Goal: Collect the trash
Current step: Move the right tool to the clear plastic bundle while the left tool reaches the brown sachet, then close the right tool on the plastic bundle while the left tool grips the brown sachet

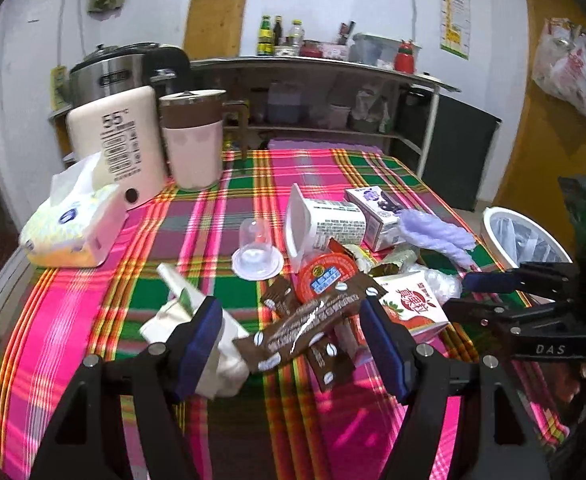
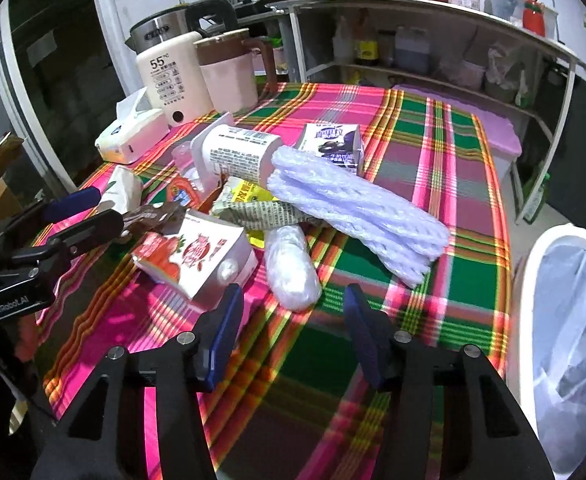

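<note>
Brown coffee wrapper [image 1: 305, 330] lies between my left gripper [image 1: 293, 344] fingers, spread wide, gripping nothing; my right gripper [image 2: 293, 332] hangs wide open, empty, near the strawberry carton [image 2: 197, 256].

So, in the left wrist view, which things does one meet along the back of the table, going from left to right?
Tissue pack → cream appliance marked 55 → pink and brown jug → white tub lying on its side → purple carton → white trash bin beyond the table's right edge.
</note>
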`<state>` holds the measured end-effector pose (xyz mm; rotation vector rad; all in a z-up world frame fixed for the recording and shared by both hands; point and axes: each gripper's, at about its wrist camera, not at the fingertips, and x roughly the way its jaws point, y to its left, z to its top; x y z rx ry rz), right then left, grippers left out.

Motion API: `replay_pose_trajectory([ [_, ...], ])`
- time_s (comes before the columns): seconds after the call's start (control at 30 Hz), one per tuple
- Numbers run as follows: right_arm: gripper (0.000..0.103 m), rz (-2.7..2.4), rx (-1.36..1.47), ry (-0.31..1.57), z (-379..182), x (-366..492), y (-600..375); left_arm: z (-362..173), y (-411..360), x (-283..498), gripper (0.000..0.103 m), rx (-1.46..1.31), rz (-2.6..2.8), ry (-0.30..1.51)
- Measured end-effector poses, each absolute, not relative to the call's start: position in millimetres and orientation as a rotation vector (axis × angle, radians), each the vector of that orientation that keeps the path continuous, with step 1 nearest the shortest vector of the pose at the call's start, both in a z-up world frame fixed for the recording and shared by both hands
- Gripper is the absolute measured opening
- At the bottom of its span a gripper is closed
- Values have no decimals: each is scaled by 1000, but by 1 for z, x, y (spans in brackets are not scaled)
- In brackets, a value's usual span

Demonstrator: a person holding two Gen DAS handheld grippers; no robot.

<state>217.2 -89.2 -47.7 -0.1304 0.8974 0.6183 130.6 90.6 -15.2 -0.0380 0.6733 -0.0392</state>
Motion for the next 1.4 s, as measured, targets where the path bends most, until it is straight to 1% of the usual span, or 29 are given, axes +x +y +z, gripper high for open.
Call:
replay_pose_trajectory([
  [0.1, 51, 622, -122, 916, -52, 224, -88, -20, 89, 140, 73, -15, -77, 696],
  [0.17, 39, 630, -122, 926, -55, 227, -86, -23, 86, 143, 72, -2, -90, 710],
  [0.2, 37, 633, -124, 928, -56, 227, -86, -25, 84, 145, 68, 0, -98, 720],
  [0.23, 31, 634, -126, 929, -57, 227, -85, -26, 83, 146, 65, 1, -107, 728],
  [0.27, 29, 634, -127, 929, -57, 227, -85, -27, 82, 146, 61, 2, -114, 734],
  [0.33, 28, 638, -125, 928, -57, 226, -86, -28, 81, 146, 55, 0, -123, 738],
  [0.4, 26, 640, -123, 926, -57, 225, -86, -27, 79, 144, 46, 1, -128, 740],
  [0.43, 26, 641, -121, 926, -56, 224, -87, -26, 77, 143, 44, 6, -128, 740],
  [0.57, 25, 641, -110, 922, -54, 219, -90, -25, 72, 138, 31, 20, -128, 746],
  [0.67, 25, 637, -99, 921, -52, 215, -95, -24, 70, 135, 24, 17, -123, 748],
  [0.9, 25, 630, -78, 918, -49, 202, -108, -24, 73, 127, 11, -35, -94, 746],
  [1.07, 25, 630, -68, 921, -47, 191, -114, -23, 78, 117, 11, -67, -58, 741],
  [1.13, 25, 629, -63, 919, -46, 187, -116, -24, 83, 112, 13, -91, -33, 740],
  [1.17, 25, 628, -61, 919, -46, 186, -117, -26, 85, 110, 19, -97, -21, 743],
  [1.2, 25, 627, -59, 918, -46, 184, -119, -26, 87, 107, 29, -97, -1, 744],
  [1.27, 25, 625, -53, 918, -45, 181, -121, -27, 90, 103, 38, -105, 8, 745],
  [1.3, 25, 624, -51, 920, -45, 180, -123, -28, 90, 102, 40, -111, 6, 750],
  [1.4, 25, 621, -48, 921, -45, 177, -126, -35, 90, 105, 41, -106, 15, 780],
])
